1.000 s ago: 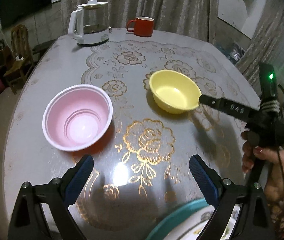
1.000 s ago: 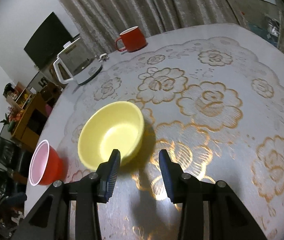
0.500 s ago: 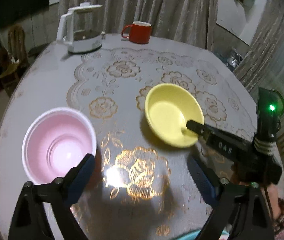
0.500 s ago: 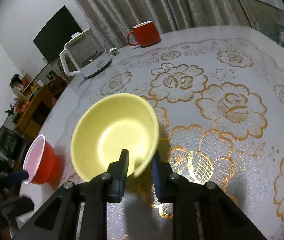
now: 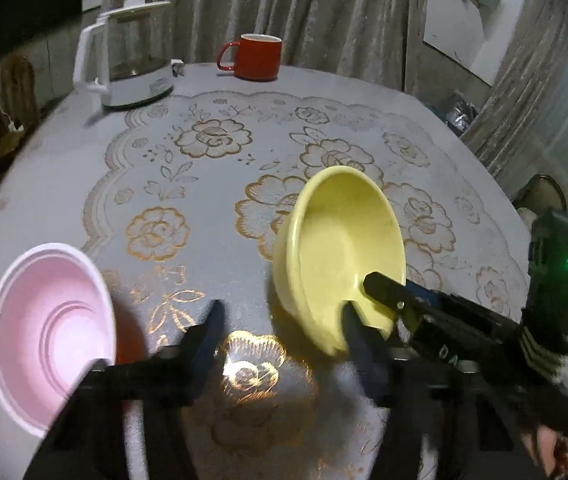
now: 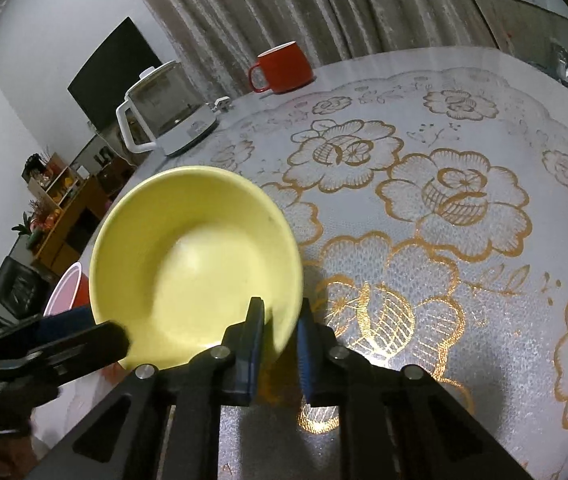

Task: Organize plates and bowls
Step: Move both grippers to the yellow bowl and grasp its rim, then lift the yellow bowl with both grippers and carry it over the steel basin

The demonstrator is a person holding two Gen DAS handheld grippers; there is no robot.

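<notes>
Counter (image 5: 84,184): floral cover.
Pink bowl (image 5: 50,332): upright, left of yellow bowl (image 5: 344,248), well apart.
Yellow bowl: tilted, near rim pinched by right hand-held gripper (image 6: 280,344).
Left hand-held gripper (image 5: 284,344): jaws closing, nothing between; nearer the pink bowl.

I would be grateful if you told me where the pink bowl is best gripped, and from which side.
Grip the pink bowl by its thin white rim, one finger inside the wall and one outside. It sits upright with its mouth open, so come down from above, probably at the rim's side facing the yellow bowl, where the table is bare.
</notes>
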